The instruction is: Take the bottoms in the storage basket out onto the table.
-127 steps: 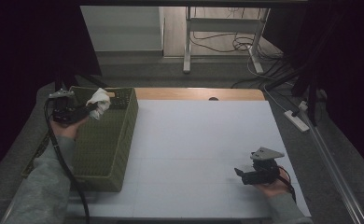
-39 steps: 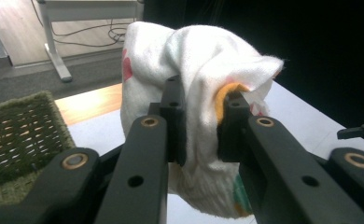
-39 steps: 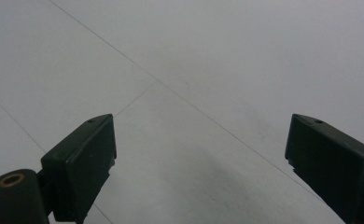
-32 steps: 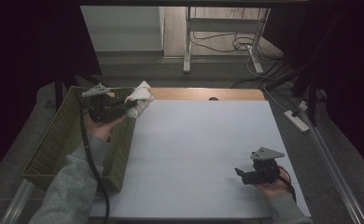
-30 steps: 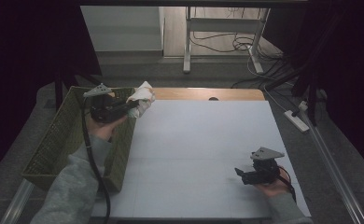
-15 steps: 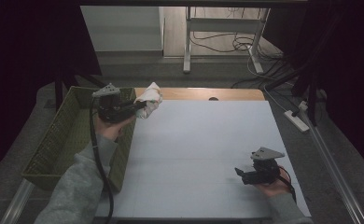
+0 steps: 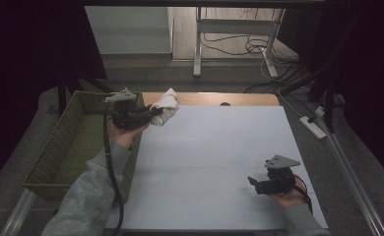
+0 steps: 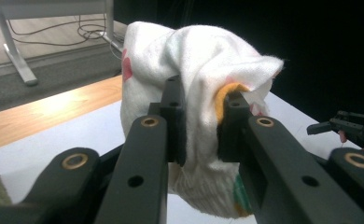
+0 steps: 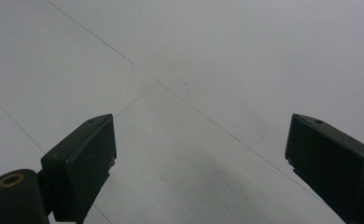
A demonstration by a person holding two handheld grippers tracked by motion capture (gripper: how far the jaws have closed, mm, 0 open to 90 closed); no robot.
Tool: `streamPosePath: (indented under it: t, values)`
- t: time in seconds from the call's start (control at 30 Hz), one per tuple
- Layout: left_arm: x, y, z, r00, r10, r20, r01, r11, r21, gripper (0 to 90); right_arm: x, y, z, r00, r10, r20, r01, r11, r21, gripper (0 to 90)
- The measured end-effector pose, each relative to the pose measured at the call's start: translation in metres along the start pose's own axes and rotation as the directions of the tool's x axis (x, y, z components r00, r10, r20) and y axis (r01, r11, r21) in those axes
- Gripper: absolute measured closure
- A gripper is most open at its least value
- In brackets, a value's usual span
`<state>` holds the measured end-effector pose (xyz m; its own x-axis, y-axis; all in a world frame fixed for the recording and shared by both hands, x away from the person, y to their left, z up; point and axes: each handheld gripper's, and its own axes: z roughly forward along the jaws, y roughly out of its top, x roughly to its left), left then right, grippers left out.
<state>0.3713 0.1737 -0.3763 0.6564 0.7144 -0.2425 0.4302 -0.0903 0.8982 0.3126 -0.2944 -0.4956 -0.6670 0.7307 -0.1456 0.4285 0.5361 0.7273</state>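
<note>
Cloth [image 7: 165,105] is out of the basket [image 7: 77,147], pinched in the left gripper's [image 7: 153,114] closed fingers above the table's [image 7: 219,162] far-left corner. Setting it down remains; right gripper [image 7: 253,182] hovers wide open, holding nothing.

Dim room; cables [image 7: 229,46] on floor [image 7: 131,22]

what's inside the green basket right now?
The green basket shows bare mesh floor with nothing lying on it. The person's left forearm covers its near right corner. The white cloth is outside, clamped in the left tool.
</note>
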Motion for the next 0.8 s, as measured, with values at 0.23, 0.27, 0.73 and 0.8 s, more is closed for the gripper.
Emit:
streamPosePath:
  t: [0.23,0.27,0.73,0.8]
  values:
    - [-0.004,-0.001,0.011,0.9999,0.007,0.014,-0.007,0.9998,0.017,76.1,0.0,0.0,0.0,1.0,0.0,0.0,0.0,1.0,0.001,9.0]
    - [-0.005,0.0,0.013,0.9999,0.01,0.014,-0.01,0.9997,0.022,76.1,0.0,0.0,0.0,1.0,0.0,0.0,0.0,1.0,0.001,9.0]
    - [-0.015,-0.004,0.038,0.9989,0.019,0.042,-0.022,0.9975,0.067,76.1,0.0,0.0,0.0,1.0,0.002,-0.001,-0.002,1.0,0.002,9.0]
    - [-0.015,-0.005,0.041,0.9989,0.015,0.045,-0.018,0.9973,0.071,76.1,0.0,0.0,0.0,1.0,0.0,-0.001,0.0,1.0,0.001,9.0]
